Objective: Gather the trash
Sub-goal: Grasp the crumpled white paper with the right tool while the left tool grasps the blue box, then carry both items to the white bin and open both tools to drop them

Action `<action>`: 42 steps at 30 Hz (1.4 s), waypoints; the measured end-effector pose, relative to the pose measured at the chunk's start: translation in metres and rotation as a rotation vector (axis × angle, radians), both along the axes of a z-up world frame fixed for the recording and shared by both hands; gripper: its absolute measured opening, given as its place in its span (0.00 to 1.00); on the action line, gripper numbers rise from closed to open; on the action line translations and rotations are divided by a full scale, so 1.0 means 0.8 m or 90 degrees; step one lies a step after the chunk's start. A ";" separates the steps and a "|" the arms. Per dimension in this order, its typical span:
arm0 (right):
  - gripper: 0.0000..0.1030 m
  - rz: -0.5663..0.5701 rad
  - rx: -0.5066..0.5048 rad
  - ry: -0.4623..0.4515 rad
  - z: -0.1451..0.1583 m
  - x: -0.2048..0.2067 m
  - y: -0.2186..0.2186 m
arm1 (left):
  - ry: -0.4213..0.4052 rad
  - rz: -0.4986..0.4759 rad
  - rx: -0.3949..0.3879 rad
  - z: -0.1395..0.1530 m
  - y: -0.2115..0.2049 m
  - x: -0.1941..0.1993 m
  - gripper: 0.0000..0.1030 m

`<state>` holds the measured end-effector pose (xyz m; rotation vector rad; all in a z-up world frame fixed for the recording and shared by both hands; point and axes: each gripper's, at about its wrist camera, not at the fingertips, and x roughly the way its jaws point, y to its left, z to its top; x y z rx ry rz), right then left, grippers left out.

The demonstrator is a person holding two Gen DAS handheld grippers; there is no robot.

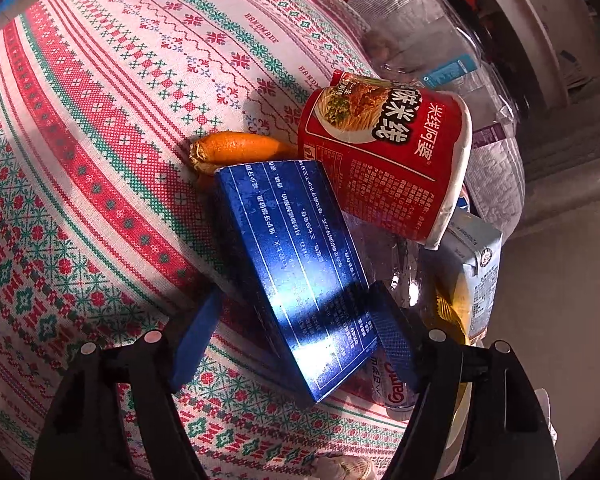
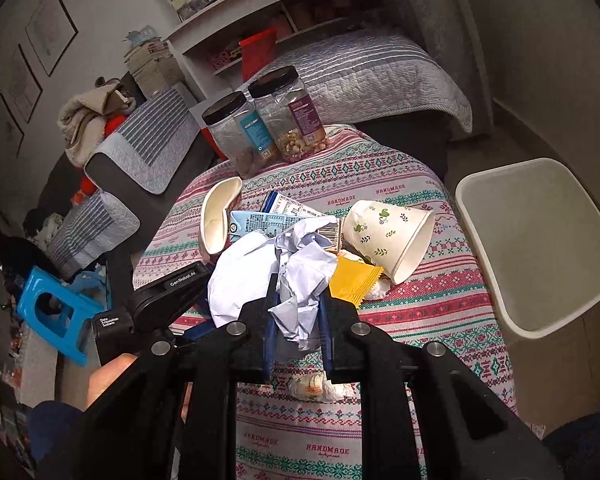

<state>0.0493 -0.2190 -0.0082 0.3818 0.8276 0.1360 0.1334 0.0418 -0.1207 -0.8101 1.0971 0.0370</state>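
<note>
In the left wrist view my left gripper point(image 1: 296, 336) is open, its blue fingers on either side of the near end of a shiny blue box point(image 1: 292, 268) lying on the patterned tablecloth point(image 1: 100, 140). A carrot point(image 1: 240, 148), a tipped red noodle cup point(image 1: 388, 160) and a milk carton point(image 1: 472, 264) lie beside it. In the right wrist view my right gripper point(image 2: 298, 320) is shut on crumpled white paper point(image 2: 284, 280), held above the table. A paper cup point(image 2: 388, 236), a yellow wrapper point(image 2: 352, 280) and a white bin point(image 2: 540, 240) at the right are near.
Two clear jars with black lids point(image 2: 268, 120) stand at the table's far edge. A small crumpled wrapper point(image 2: 320, 386) lies under the right gripper. A drink can point(image 1: 394, 384) lies by the left gripper's right finger. A bed point(image 2: 360, 72), cushions and a blue stool point(image 2: 56, 312) surround the table.
</note>
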 end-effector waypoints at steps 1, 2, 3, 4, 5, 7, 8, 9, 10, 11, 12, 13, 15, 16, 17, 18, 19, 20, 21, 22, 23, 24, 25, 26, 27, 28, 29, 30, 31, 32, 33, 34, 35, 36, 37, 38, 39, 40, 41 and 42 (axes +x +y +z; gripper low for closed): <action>0.16 0.000 0.000 0.000 0.000 -0.001 -0.002 | -0.001 0.005 0.015 0.002 -0.002 0.002 0.74; 0.16 0.000 -0.001 -0.001 0.001 -0.001 -0.001 | 0.001 0.005 0.026 0.004 -0.004 0.005 0.74; 0.16 0.003 -0.001 -0.002 0.001 -0.002 -0.001 | 0.002 0.006 0.027 0.005 -0.006 0.010 0.74; 0.16 0.007 0.000 -0.003 0.003 -0.003 0.002 | -0.001 0.008 0.020 0.004 -0.005 0.012 0.77; 0.16 0.010 0.001 -0.004 0.003 -0.003 0.003 | -0.003 0.011 0.016 0.002 -0.004 0.013 0.77; 0.16 0.014 0.001 -0.004 0.003 -0.002 0.005 | -0.017 0.009 0.024 0.002 -0.003 0.014 0.76; 0.16 0.015 0.002 -0.004 0.003 -0.002 0.005 | -0.019 0.007 0.037 0.003 -0.004 0.015 0.65; 0.16 0.014 0.005 -0.003 0.003 -0.003 0.004 | -0.023 0.004 0.043 0.003 -0.004 0.013 0.64; 0.16 0.014 0.010 -0.002 0.003 -0.003 0.002 | -0.026 0.001 0.038 0.003 -0.001 0.011 0.61; 0.16 0.014 0.015 -0.001 0.003 -0.003 0.000 | -0.028 0.000 0.033 0.002 0.002 0.008 0.58; 0.16 0.013 0.019 0.001 0.003 -0.003 -0.002 | -0.029 0.001 0.026 0.001 0.008 0.005 0.55; 0.16 0.011 0.022 0.000 0.004 -0.004 -0.003 | -0.028 0.005 0.014 0.000 0.014 0.003 0.52; 0.16 0.009 0.023 -0.002 0.006 -0.006 -0.006 | -0.019 0.025 -0.003 0.000 0.028 -0.010 0.48; 0.16 0.007 0.024 -0.003 0.007 -0.007 -0.009 | -0.018 0.030 -0.006 0.002 0.033 -0.017 0.47; 0.16 0.004 0.026 -0.004 0.009 -0.008 -0.012 | -0.022 0.031 -0.007 0.006 0.035 -0.022 0.46; 0.16 -0.001 0.031 -0.005 0.010 -0.010 -0.016 | -0.028 0.034 -0.006 0.011 0.038 -0.029 0.46; 0.16 -0.005 0.036 -0.007 0.012 -0.011 -0.021 | -0.034 0.036 -0.007 0.018 0.039 -0.034 0.46; 0.16 -0.010 0.042 -0.009 0.014 -0.013 -0.027 | -0.041 0.036 -0.012 0.025 0.040 -0.039 0.46; 0.16 -0.016 0.047 -0.011 0.016 -0.015 -0.033 | -0.050 0.038 -0.021 0.034 0.041 -0.043 0.46; 0.16 -0.021 0.052 -0.012 0.017 -0.017 -0.040 | -0.060 0.040 -0.030 0.042 0.042 -0.048 0.46; 0.16 -0.029 0.056 -0.013 0.020 -0.019 -0.047 | -0.072 0.041 -0.036 0.053 0.042 -0.051 0.46; 0.16 -0.038 0.062 -0.016 0.023 -0.020 -0.056 | -0.086 0.043 -0.040 0.065 0.042 -0.055 0.46; 0.16 -0.048 0.068 -0.021 0.027 -0.023 -0.066 | -0.102 0.041 -0.041 0.077 0.040 -0.059 0.46; 0.16 -0.060 0.074 -0.028 0.031 -0.025 -0.078 | -0.118 0.035 -0.040 0.091 0.037 -0.063 0.46; 0.16 -0.074 0.078 -0.036 0.035 -0.028 -0.091 | -0.137 0.026 -0.038 0.106 0.032 -0.066 0.46; 0.17 -0.092 0.083 -0.043 0.040 -0.031 -0.105 | -0.155 0.013 -0.037 0.120 0.024 -0.069 0.46; 0.17 -0.111 0.090 -0.051 0.044 -0.033 -0.122 | -0.172 -0.001 -0.039 0.134 0.015 -0.071 0.46; 0.17 -0.130 0.100 -0.056 0.047 -0.036 -0.138 | -0.187 -0.018 -0.042 0.146 0.002 -0.069 0.46; 0.17 -0.152 0.114 -0.060 0.048 -0.038 -0.157 | -0.200 -0.037 -0.043 0.156 -0.014 -0.067 0.46; 0.17 -0.174 0.129 -0.064 0.048 -0.040 -0.175 | -0.211 -0.057 -0.043 0.166 -0.030 -0.066 0.46; 0.17 -0.199 0.146 -0.067 0.046 -0.044 -0.194 | -0.224 -0.079 -0.042 0.174 -0.050 -0.061 0.46; 0.17 -0.224 0.160 -0.067 0.044 -0.047 -0.211 | -0.234 -0.101 -0.037 0.181 -0.070 -0.059 0.46; 0.17 -0.247 0.174 -0.067 0.042 -0.049 -0.226 | -0.242 -0.127 -0.034 0.186 -0.094 -0.057 0.46; 0.17 -0.267 0.187 -0.065 0.039 -0.050 -0.241 | -0.245 -0.154 -0.036 0.189 -0.118 -0.054 0.46; 0.17 -0.282 0.197 -0.061 0.034 -0.050 -0.252 | -0.244 -0.177 -0.038 0.190 -0.142 -0.049 0.47; 0.17 -0.293 0.208 -0.053 0.027 -0.049 -0.263 | -0.242 -0.199 -0.038 0.189 -0.167 -0.047 0.47; 0.17 -0.299 0.223 -0.041 0.019 -0.047 -0.271 | -0.244 -0.223 -0.035 0.188 -0.193 -0.043 0.47; 0.17 -0.303 0.243 -0.030 0.011 -0.044 -0.280 | -0.244 -0.246 -0.028 0.187 -0.221 -0.041 0.47; 0.17 -0.308 0.263 -0.018 0.003 -0.042 -0.286 | -0.242 -0.267 -0.023 0.184 -0.247 -0.037 0.47; 0.17 -0.317 0.277 -0.010 -0.005 -0.041 -0.293 | -0.241 -0.286 -0.021 0.180 -0.272 -0.032 0.48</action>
